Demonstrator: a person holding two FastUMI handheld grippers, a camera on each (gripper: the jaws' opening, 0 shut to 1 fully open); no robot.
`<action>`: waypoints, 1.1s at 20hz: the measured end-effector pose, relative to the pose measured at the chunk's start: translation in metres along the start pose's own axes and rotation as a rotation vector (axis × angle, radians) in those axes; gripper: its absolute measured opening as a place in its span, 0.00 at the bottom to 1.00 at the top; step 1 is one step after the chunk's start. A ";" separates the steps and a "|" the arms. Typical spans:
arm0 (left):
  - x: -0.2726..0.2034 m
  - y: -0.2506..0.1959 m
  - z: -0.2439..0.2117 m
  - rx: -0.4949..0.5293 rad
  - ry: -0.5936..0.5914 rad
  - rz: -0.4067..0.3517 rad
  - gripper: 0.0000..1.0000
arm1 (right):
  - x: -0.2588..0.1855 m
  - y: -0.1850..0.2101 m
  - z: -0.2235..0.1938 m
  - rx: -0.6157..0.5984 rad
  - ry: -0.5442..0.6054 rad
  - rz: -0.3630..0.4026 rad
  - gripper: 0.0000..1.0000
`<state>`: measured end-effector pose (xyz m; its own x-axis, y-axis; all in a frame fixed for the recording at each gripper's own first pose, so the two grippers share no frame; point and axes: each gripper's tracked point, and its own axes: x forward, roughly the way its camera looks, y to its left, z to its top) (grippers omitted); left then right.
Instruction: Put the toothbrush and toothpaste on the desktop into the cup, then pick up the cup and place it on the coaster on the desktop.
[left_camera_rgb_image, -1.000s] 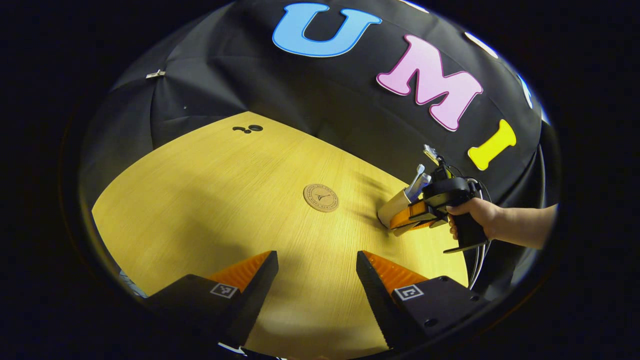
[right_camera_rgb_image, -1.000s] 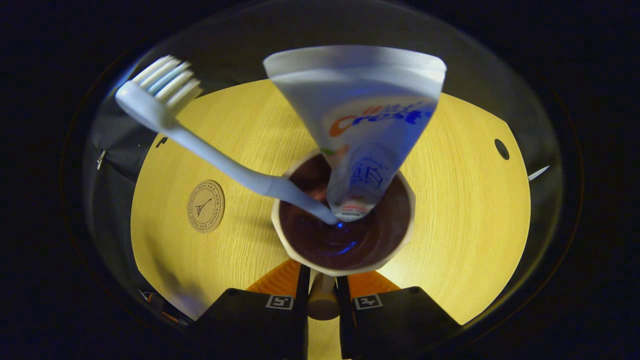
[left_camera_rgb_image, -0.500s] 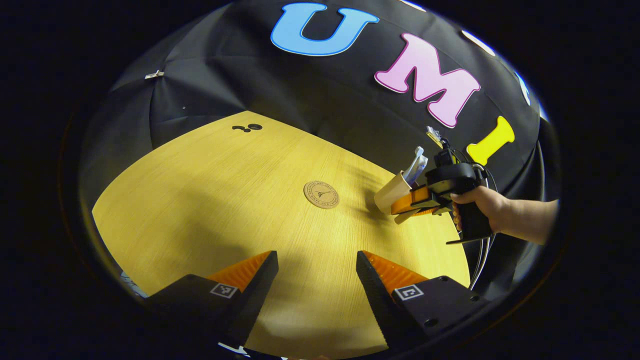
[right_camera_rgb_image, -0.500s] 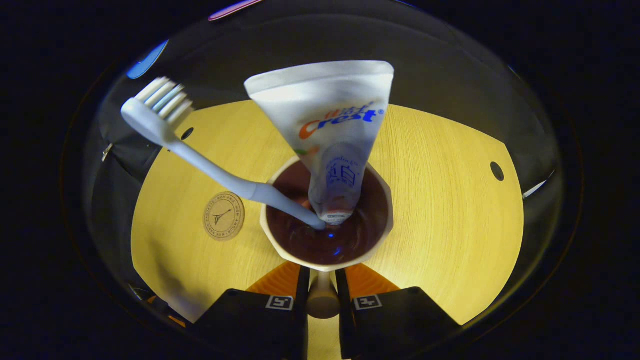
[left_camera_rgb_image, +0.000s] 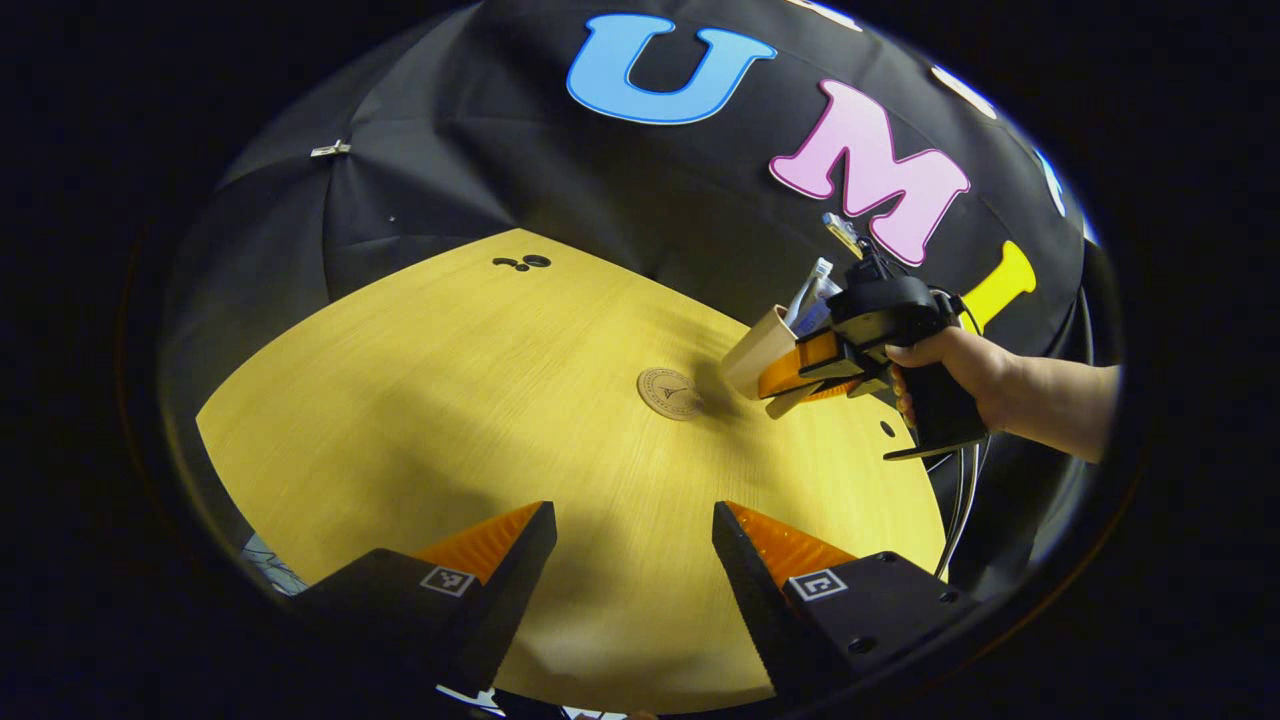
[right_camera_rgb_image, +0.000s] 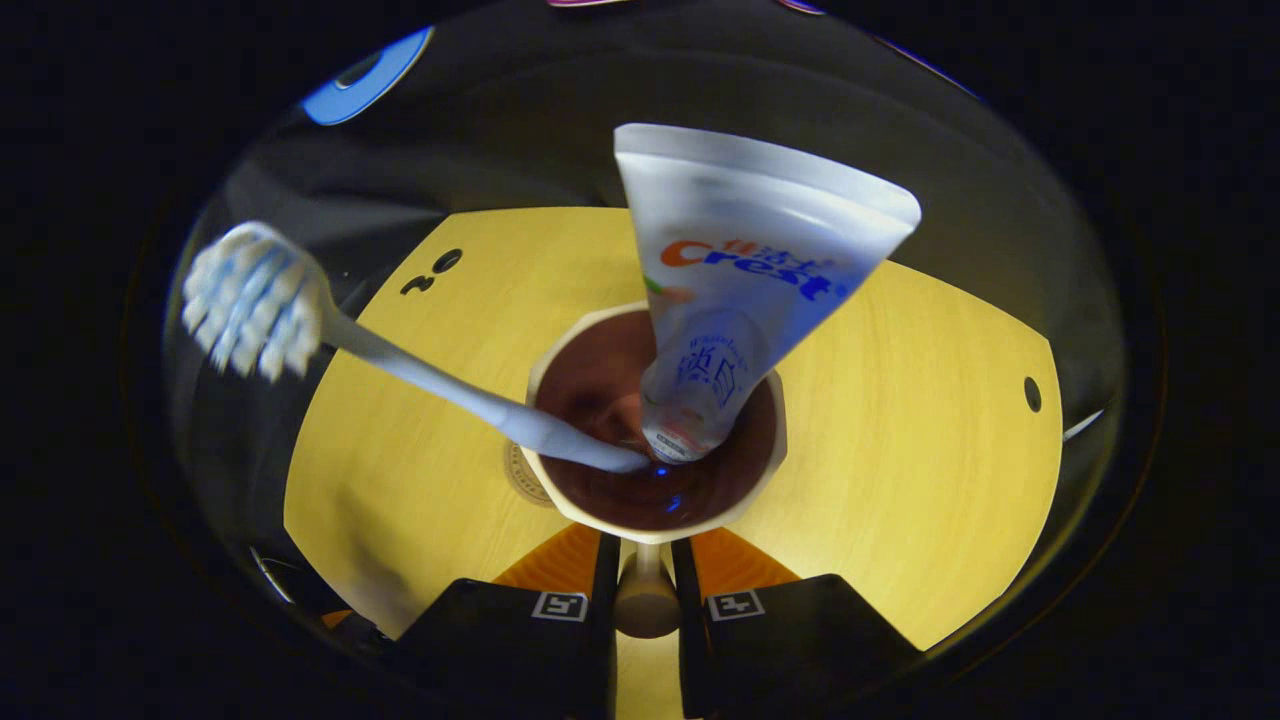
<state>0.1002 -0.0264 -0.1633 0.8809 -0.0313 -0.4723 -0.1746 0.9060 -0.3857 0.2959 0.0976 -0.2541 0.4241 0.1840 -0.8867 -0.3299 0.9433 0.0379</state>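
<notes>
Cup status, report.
Right gripper jaws shut on cup handle, airborne beside coaster. Toothbrush, toothpaste inside. Left gripper open, idle.

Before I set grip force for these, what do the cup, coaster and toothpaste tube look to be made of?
Cup: probably glazed ceramic; thick cream rim, glossy brown inside. Coaster: looks like cork or light wood; matte tan disc with a dark printed emblem. Toothpaste tube: soft plastic, satin white, flat crimped end.
</notes>
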 end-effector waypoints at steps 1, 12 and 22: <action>-0.003 0.004 0.001 -0.005 -0.003 0.008 0.98 | 0.003 0.010 -0.002 -0.016 0.008 0.010 0.28; -0.023 0.043 -0.010 -0.076 -0.010 0.085 0.98 | 0.039 0.059 -0.016 -0.096 0.091 0.026 0.28; -0.036 0.052 -0.017 -0.073 0.002 0.101 0.98 | 0.030 0.062 -0.008 -0.107 0.063 0.007 0.40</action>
<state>0.0515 0.0147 -0.1797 0.8563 0.0581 -0.5133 -0.2942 0.8716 -0.3922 0.2809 0.1594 -0.2820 0.3688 0.1694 -0.9140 -0.4222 0.9065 -0.0024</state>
